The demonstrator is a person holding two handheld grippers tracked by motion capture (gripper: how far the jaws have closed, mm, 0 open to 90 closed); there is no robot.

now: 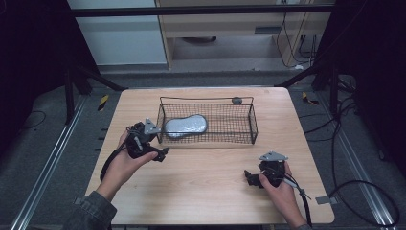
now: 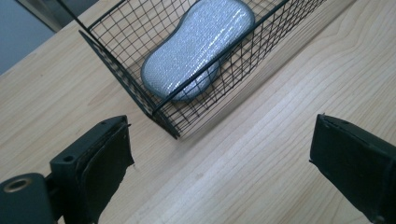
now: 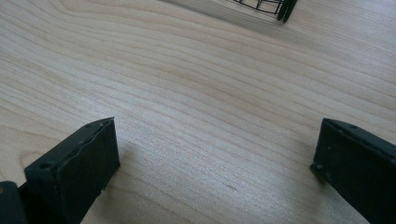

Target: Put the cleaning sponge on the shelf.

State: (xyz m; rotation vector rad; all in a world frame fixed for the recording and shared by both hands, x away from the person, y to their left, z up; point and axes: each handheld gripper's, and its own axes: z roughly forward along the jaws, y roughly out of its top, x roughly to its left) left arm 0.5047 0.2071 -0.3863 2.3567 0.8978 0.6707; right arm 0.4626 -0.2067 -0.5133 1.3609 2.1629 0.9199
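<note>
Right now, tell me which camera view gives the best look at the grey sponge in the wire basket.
The left gripper view: the sponge lies close and large inside the basket, its glittery surface clear through the mesh. The high view shows it small, at the basket's left end. The right gripper view catches just a basket corner.

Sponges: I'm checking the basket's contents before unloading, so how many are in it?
1. A single grey sponge lies flat at the left end of the wire basket, just past the open left gripper. The open mesh hides nothing; the rest of the basket holds no other sponge.
</note>
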